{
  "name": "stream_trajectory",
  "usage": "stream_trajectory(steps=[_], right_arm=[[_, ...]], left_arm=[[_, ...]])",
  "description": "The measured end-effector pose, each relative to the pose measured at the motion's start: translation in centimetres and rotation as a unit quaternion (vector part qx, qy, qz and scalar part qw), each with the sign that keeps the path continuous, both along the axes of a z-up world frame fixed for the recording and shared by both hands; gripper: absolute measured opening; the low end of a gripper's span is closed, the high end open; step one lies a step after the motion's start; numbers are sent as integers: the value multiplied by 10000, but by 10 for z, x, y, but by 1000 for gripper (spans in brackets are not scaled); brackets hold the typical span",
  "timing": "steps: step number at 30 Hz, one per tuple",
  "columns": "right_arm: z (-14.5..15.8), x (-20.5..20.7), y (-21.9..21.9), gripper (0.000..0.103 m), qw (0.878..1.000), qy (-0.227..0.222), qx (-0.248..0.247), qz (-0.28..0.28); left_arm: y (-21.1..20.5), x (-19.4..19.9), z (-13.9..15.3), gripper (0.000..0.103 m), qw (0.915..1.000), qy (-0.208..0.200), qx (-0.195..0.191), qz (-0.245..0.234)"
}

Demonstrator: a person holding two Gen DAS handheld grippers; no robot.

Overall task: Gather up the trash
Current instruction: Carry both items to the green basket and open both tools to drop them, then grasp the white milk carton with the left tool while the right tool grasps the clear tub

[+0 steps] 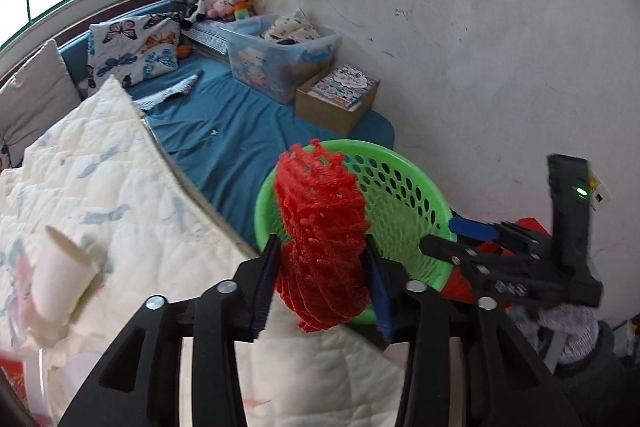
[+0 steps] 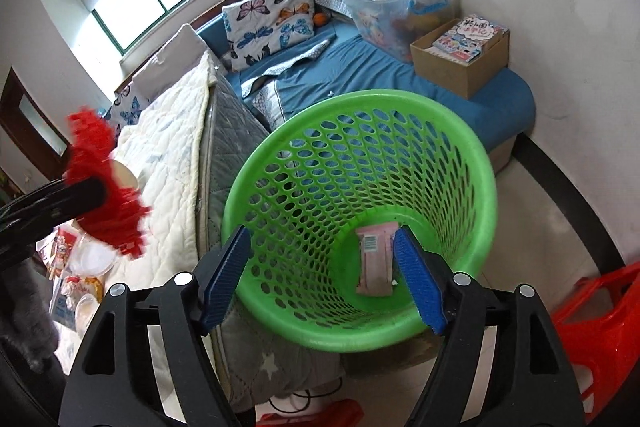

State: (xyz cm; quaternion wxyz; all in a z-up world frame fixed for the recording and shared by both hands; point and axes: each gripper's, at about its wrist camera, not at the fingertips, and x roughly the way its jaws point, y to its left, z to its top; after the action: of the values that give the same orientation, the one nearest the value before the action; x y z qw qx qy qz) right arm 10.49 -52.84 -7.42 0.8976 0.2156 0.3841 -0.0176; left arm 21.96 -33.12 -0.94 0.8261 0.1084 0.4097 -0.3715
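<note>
Gripping: the left gripper (image 1: 322, 281) held a red foam net (image 1: 322, 227) between its blue pads, squeezed at the middle, over the edge of the quilt (image 1: 100, 195).
Right gripper: the right gripper (image 2: 320, 277) stood with its fingers spread wide and nothing between them, poised over the mouth of the bin.
Bin: a green perforated bin (image 2: 486, 187) sat on the floor against the bed; a pink wrapper (image 2: 374, 259) lay flat on its bottom.
Net's place: beside the bin's rim, not yet inside.
Quilt: a white paper cup (image 1: 60, 275) lay tipped on it.
Further back: a blue sheet (image 2: 360, 71), a cardboard box (image 2: 456, 67), and a clear tub (image 2: 400, 7) by the wall.
</note>
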Motion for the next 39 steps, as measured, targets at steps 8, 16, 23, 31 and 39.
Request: stream_trajectory(steps=[8, 16, 23, 31, 39], right_arm=[[12, -26, 1, 79, 9999, -160, 20, -1], [22, -39, 20, 79, 9994, -283, 55, 171], [31, -40, 58, 81, 9979, -380, 83, 526], [40, -37, 105, 82, 9937, -440, 19, 1026], [43, -33, 154, 82, 9876, -444, -37, 1507]], left_arm=[[-27, 3, -10, 77, 9999, 159, -20, -64], [-3, -11, -2, 77, 9996, 116, -243, 25], [63, -35, 11, 77, 9987, -162, -379, 313], [159, -58, 21, 77, 9952, -516, -232, 802], [247, -64, 18, 77, 9895, -678, 120, 1271]])
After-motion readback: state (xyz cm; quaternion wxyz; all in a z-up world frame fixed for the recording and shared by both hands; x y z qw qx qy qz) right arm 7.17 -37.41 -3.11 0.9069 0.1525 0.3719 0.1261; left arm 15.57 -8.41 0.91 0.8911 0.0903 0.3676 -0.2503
